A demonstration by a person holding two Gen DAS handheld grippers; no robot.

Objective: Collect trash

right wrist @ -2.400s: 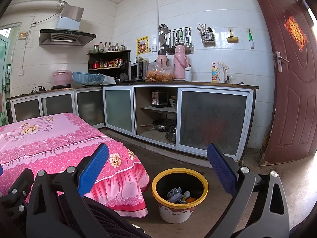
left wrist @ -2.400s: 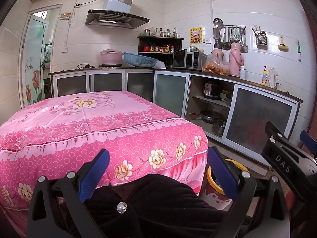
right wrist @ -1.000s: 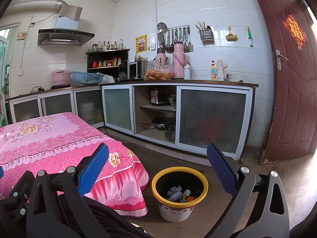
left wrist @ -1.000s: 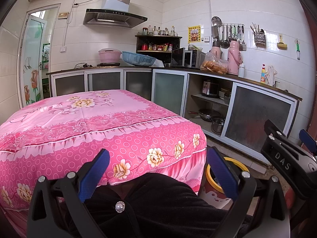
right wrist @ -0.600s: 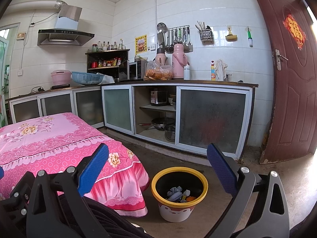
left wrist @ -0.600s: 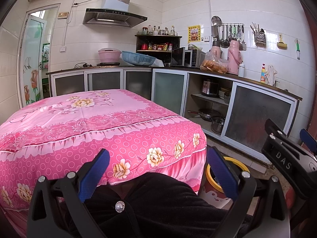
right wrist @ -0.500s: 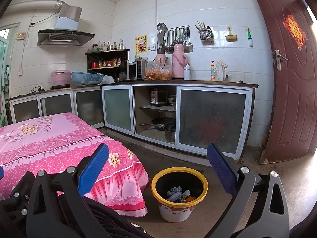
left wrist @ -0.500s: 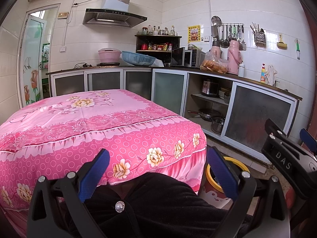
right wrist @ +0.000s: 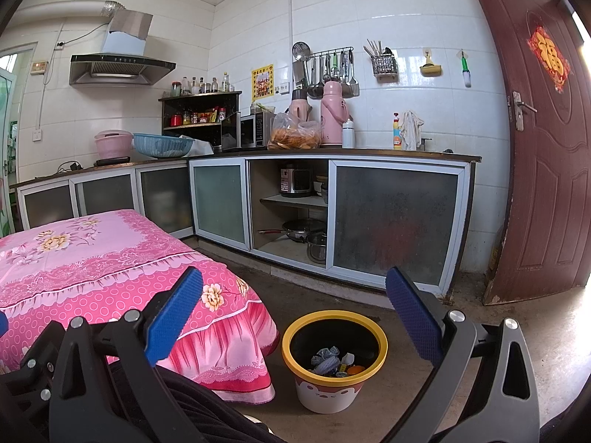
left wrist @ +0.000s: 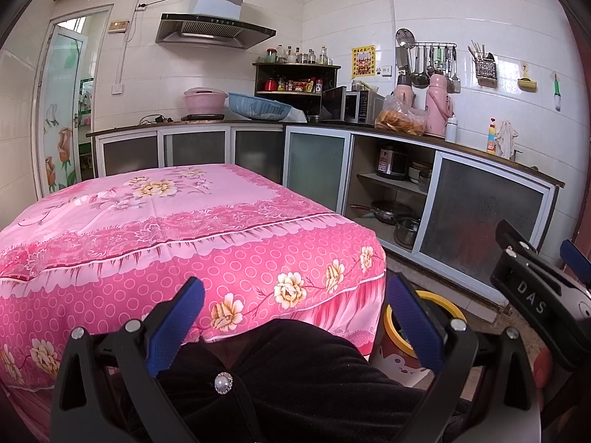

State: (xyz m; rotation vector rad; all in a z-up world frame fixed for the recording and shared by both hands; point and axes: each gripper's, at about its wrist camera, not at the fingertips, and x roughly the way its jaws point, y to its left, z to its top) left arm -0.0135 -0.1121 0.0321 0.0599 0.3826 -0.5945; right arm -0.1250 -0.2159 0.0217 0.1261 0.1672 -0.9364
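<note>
A yellow-rimmed trash bin (right wrist: 334, 380) stands on the floor by the table's corner, with several pieces of trash (right wrist: 334, 363) inside. In the left wrist view the bin (left wrist: 443, 304) is partly hidden behind a finger. My left gripper (left wrist: 293, 317) is open and empty, held over dark clothing in front of the table with the pink floral cloth (left wrist: 166, 217). My right gripper (right wrist: 293, 313) is open and empty, above and in front of the bin. The right gripper's body also shows in the left wrist view (left wrist: 535, 295).
Kitchen cabinets (right wrist: 391, 221) with an open shelf of pots line the far wall. A brown door (right wrist: 546, 170) stands at the right. Bare concrete floor (right wrist: 424, 302) lies between the bin and the cabinets. Dark clothing (left wrist: 295, 380) fills the near foreground.
</note>
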